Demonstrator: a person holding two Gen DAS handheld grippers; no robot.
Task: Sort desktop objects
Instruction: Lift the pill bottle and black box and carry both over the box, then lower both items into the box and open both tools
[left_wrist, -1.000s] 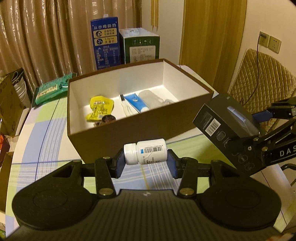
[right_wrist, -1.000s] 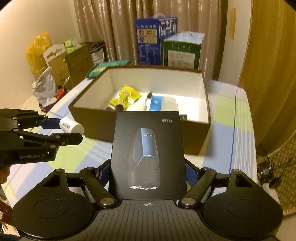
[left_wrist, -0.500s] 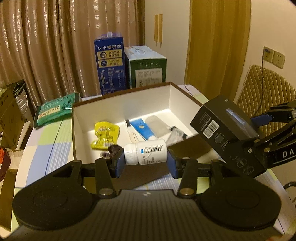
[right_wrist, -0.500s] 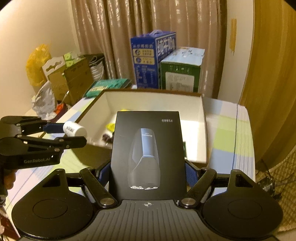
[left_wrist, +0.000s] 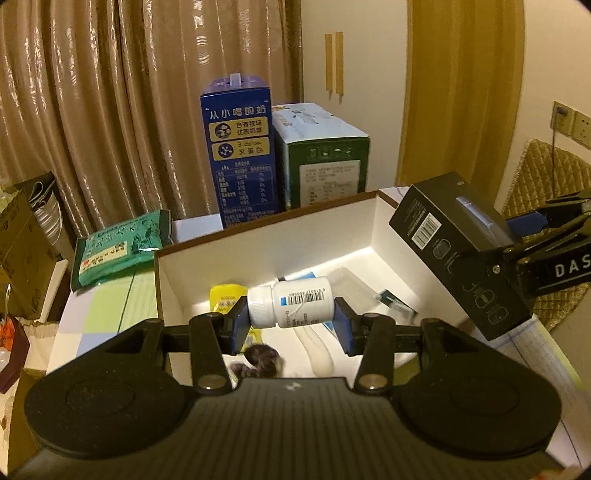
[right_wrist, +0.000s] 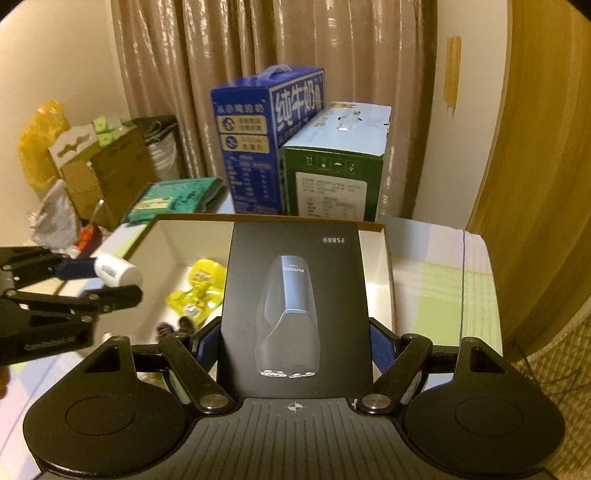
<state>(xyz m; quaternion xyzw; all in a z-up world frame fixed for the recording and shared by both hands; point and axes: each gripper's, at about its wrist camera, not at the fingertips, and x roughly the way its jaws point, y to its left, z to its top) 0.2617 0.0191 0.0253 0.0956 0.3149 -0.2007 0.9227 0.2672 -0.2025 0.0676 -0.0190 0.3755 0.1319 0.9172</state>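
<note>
My left gripper (left_wrist: 291, 321) is shut on a white pill bottle (left_wrist: 290, 302), held sideways above the open brown box (left_wrist: 258, 236) with white inside. My right gripper (right_wrist: 295, 350) is shut on a black shaver box (right_wrist: 295, 306), held over the same box's right part (right_wrist: 388, 258). In the left wrist view the shaver box (left_wrist: 458, 251) hangs at the right over the box's right wall. In the right wrist view the bottle (right_wrist: 118, 273) and left gripper (right_wrist: 110, 284) are at the left. Inside lie a yellow packet (right_wrist: 195, 291), a blue tube (left_wrist: 306, 275) and dark small items (left_wrist: 262, 360).
A blue milk carton (left_wrist: 240, 155) and a green-and-white carton (left_wrist: 325, 162) stand behind the box. A green packet (left_wrist: 118, 251) lies at the back left on the checked tablecloth (right_wrist: 443, 280). Cardboard boxes and bags (right_wrist: 92, 173) stand off the table to the left. A quilted chair (left_wrist: 546, 173) is at the right.
Both grippers have risen and moved forward over the open box, each with its object still held. The bottle and shaver box now hang above the box's inside instead of in front of it.
</note>
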